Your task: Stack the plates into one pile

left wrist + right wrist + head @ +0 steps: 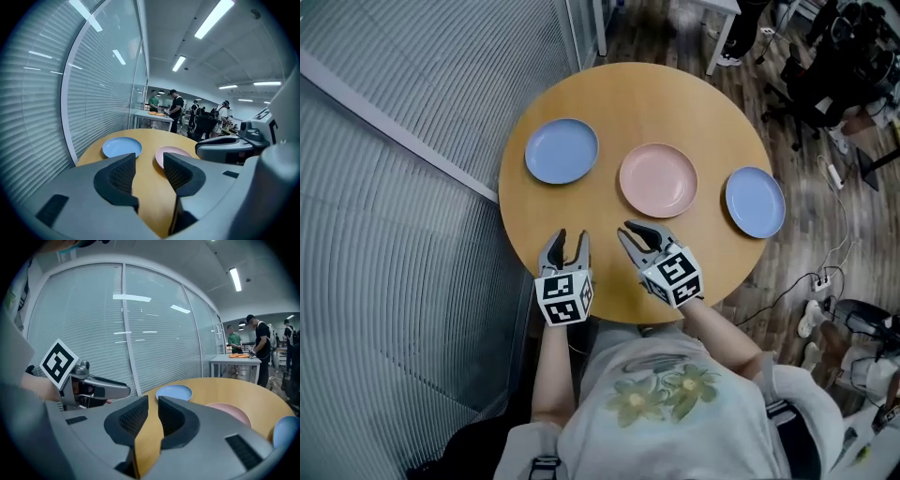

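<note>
Three plates lie apart on the round wooden table (675,103): a blue plate (562,150) at the left, a pink plate (658,180) in the middle, and a second blue plate (755,202) at the right edge. My left gripper (569,234) hovers over the table's near edge, open, with nothing between its jaws. My right gripper (636,228) is beside it, shut and empty, pointing toward the pink plate. The left gripper view shows the left blue plate (122,146) and the pink plate (176,152) beyond the left gripper (149,164). The right gripper view shows the right gripper (153,401) before all three plates.
A glass wall with blinds (394,187) runs along the table's left side. A white table (722,9) and dark office chairs (834,75) stand beyond the table. Cables and a power strip (820,281) lie on the wood floor at the right. Several people stand far off.
</note>
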